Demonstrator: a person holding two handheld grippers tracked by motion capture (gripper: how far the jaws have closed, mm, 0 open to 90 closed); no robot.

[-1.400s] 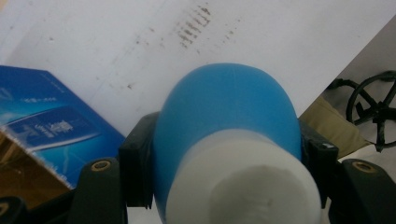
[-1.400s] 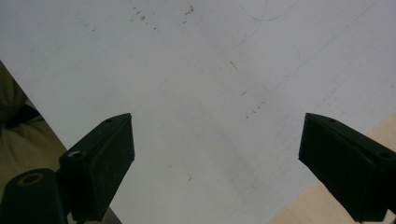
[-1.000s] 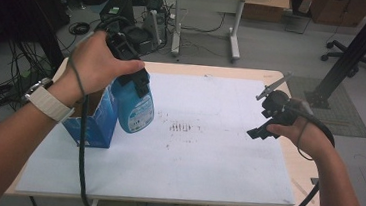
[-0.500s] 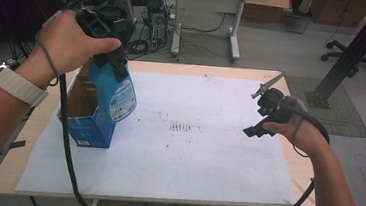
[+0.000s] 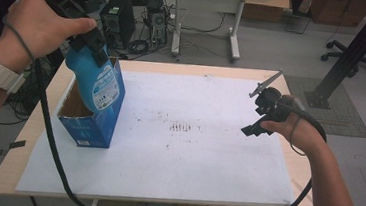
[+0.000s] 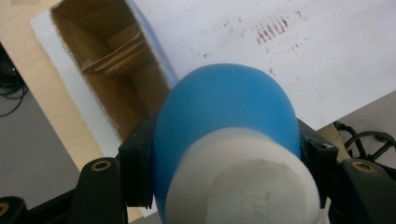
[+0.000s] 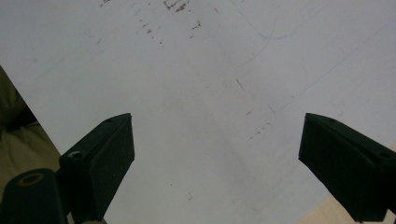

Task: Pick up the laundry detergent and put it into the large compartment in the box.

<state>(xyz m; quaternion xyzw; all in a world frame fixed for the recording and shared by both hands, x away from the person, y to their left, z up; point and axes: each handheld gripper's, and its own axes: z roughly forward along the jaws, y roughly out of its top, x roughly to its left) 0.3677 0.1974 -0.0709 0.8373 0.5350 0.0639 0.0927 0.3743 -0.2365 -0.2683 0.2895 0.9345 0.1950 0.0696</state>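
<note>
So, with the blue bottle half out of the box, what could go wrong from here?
1. The blue bottle is tilted and its lower end is inside the open box; it may catch the wall and drag or tip the box.
2. The left tongs hold it only near the rounded top, so it could slip.
3. The right tongs are open, away from the box, not steadying it.

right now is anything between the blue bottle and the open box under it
Nothing visible does. The left gripper is clamped on the blue bottle, whose lower end hangs in the open top of the blue cardboard box. The box interior shows bare brown cardboard.
</note>
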